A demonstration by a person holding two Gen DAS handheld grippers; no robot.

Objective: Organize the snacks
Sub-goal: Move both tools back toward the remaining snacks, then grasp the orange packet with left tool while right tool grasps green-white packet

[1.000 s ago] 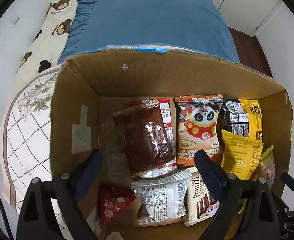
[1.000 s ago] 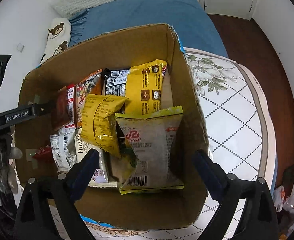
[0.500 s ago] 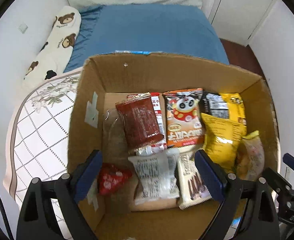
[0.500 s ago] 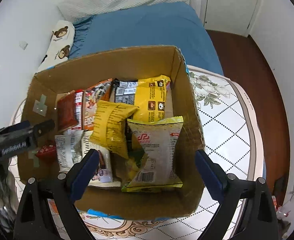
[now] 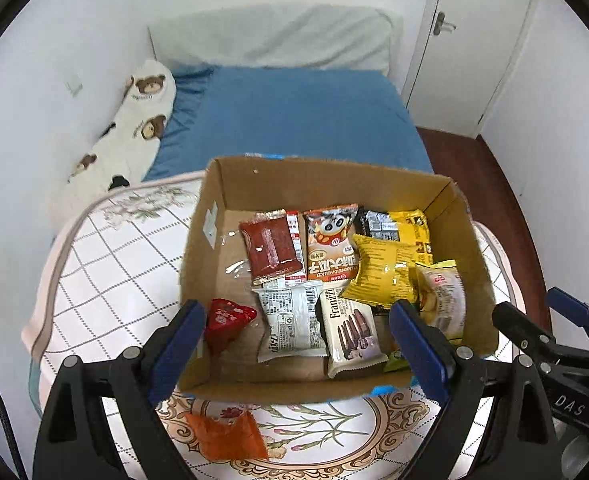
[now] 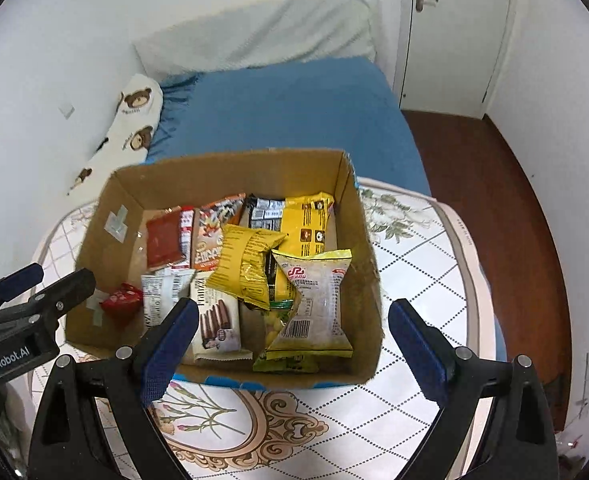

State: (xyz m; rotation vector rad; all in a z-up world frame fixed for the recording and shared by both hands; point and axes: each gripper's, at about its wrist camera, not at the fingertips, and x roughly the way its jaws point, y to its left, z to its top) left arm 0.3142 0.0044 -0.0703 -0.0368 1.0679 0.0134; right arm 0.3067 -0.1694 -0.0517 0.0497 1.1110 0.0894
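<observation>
Left tongs (image 5: 296,334) spread wide, empty; right tongs (image 6: 292,334) likewise, above cardboard box (image 6: 230,174).

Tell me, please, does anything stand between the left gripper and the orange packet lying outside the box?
Nothing visible does: the orange packet lies on the cloth just below the open left gripper, in front of the cardboard box.

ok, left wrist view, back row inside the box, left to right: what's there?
Dark red packet → panda snack pack → black-and-yellow pack, all lying against the far wall of the cardboard box.
</observation>
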